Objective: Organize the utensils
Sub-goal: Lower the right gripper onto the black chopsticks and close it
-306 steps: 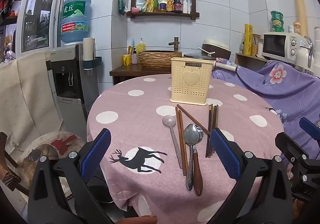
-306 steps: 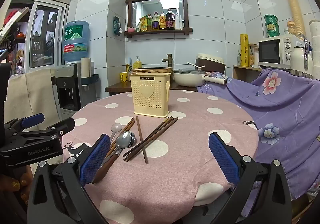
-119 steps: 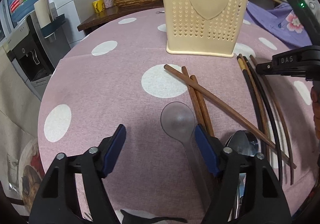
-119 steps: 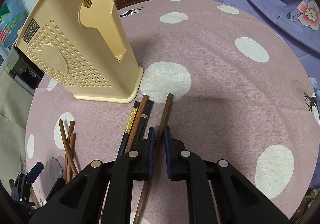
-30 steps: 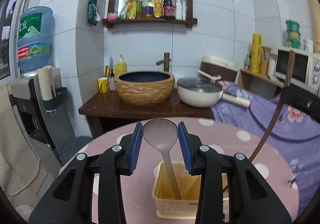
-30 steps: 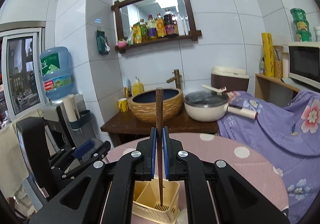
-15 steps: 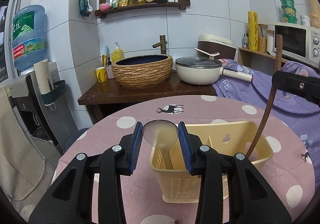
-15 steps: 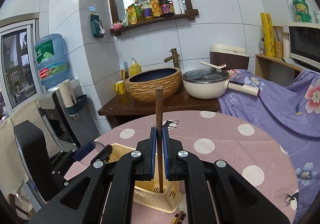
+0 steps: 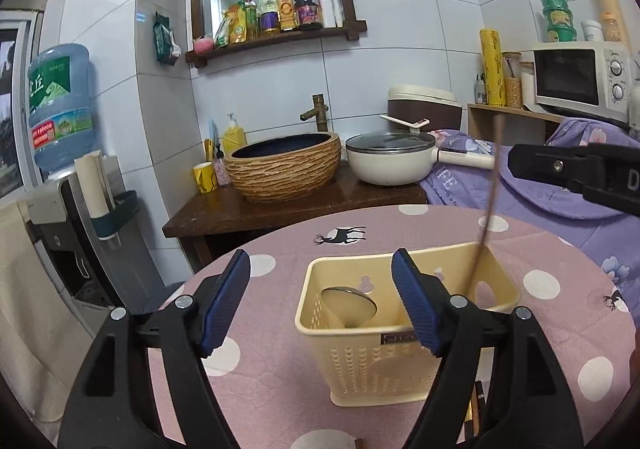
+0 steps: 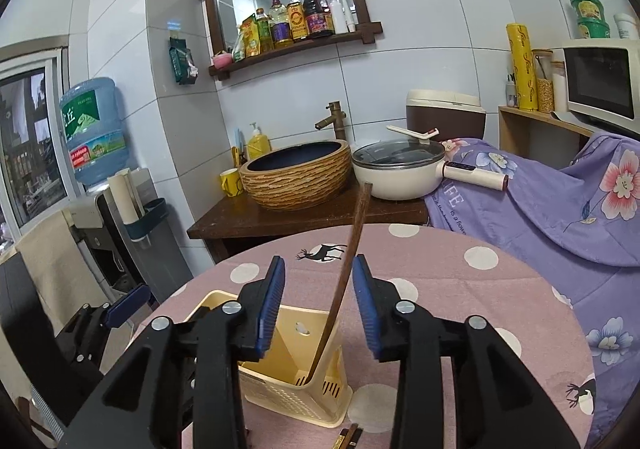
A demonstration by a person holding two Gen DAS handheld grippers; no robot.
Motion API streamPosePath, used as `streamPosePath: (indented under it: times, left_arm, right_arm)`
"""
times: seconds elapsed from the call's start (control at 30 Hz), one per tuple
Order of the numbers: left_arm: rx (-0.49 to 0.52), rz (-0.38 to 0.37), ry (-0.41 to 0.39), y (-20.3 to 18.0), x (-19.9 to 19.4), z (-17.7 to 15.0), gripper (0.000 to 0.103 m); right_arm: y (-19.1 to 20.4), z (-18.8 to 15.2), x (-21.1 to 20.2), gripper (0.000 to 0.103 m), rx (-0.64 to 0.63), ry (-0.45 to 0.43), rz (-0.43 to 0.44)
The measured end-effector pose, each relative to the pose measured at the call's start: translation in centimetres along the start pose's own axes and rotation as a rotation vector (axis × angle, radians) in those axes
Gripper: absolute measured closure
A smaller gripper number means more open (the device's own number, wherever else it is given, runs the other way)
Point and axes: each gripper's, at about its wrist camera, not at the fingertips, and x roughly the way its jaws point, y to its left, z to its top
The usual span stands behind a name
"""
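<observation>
Left gripper (image 9: pixel 320 299), bottom centre of the left wrist view: jaws opening, wide apart, nothing between the pads. The translucent spoon (image 9: pixel 349 306) sits inside the cream utensil holder (image 9: pixel 372 365), bowl up, in the left compartment, just beyond the gripper.

Right gripper (image 10: pixel 319 303), lower centre of the right wrist view: jaws opening, narrower gap. The brown chopstick (image 10: pixel 344 281) stands between the pads, tilted to the right, tip down in the holder's near corner; neither pad presses on it.

Holder stands upright on the pink polka-dot tablecloth (image 10: pixel 460 281). More chopstick ends (image 10: pixel 347 437) lie on the cloth at the bottom edge, in front of the holder.
</observation>
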Motion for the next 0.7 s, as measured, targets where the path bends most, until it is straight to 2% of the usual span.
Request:
streamPosePath:
  times: [0.13,0.23,0.37,0.53,0.7]
  left_arm:
    - [0.026,0.026,-0.013,0.0,-1.7,-0.9,0.019]
    - [0.000,0.030,0.011,0.6,-3.3,-2.0,0.013]
    - [-0.060,-0.001,0.073,1.8,-5.2,-3.9,0.007]
    - [-0.102,-0.041,0.196,2.5,-6.4,-7.4,0.006]
    - [-0.178,-0.016,0.274,3.6,-7.6,-12.1,0.006]
  right_arm:
    - [-0.2,-0.5,-1.6,0.057,-0.005,-0.012,-0.006]
    - [0.0,-1.5,-2.9,0.051,-0.038,-0.003,-0.001]
    - [0.2,-3.6,-3.6,0.041,-0.067,0.080,0.023]
    - [-0.3,-7.1,-4.2,0.041,-0.032,0.186,0.044]
    - [-1.2,-11.4,-3.6,0.040,0.011,0.305,0.043]
